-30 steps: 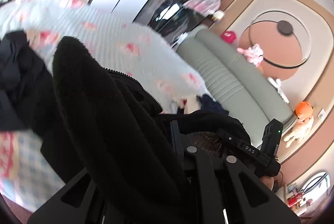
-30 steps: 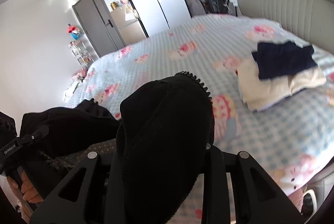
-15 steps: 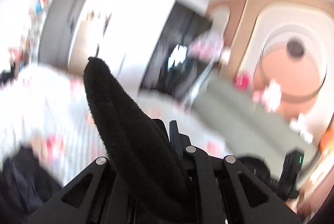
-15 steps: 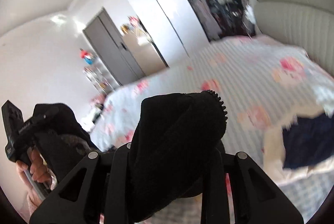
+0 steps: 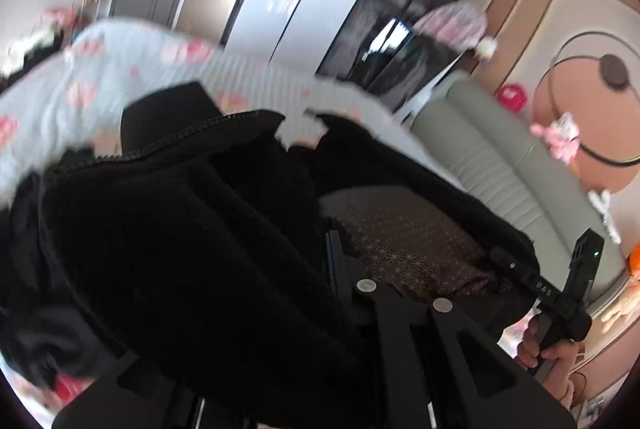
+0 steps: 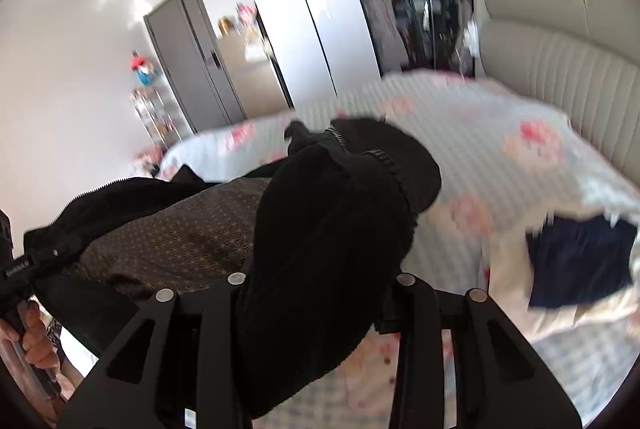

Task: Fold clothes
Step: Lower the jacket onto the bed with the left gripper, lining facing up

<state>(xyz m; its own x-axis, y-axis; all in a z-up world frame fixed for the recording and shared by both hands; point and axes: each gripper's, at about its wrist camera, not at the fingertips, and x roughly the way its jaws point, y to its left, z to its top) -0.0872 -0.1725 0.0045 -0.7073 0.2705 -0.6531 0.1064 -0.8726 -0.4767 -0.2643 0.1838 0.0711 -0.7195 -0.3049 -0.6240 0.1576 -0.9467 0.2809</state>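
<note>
Two grippers carry one black fleece jacket (image 6: 332, 229) between them, above the near edge of the bed (image 6: 500, 117). Compared with half a second ago, when my left camera looked up at the wardrobe and the jacket hung as a narrow strip, the cloth is now stretched wide and its brown patterned lining (image 5: 408, 241) faces up between my two hands. I judge this means the jacket is opened flat in the air, ready to lay down on the bed for the first fold; it is not yet laid.

My left gripper (image 5: 344, 269) is closed tight on the jacket's edge, with fleece piled over its left finger. My right gripper (image 6: 320, 289) has a thick bunch of fleece and zipper between its fingers; its jaws have just been opening a little, but the cloth fills the gap and I read it as clamped on the jacket. In the left view I see the right device at the far right, held by a hand (image 5: 552, 353).

Counting: one jacket in hand, one pile of folded clothes (image 6: 560, 269) on the bed at the right, with one dark blue piece on top of a cream one. One grey headboard (image 6: 560, 41) stands behind.
</note>
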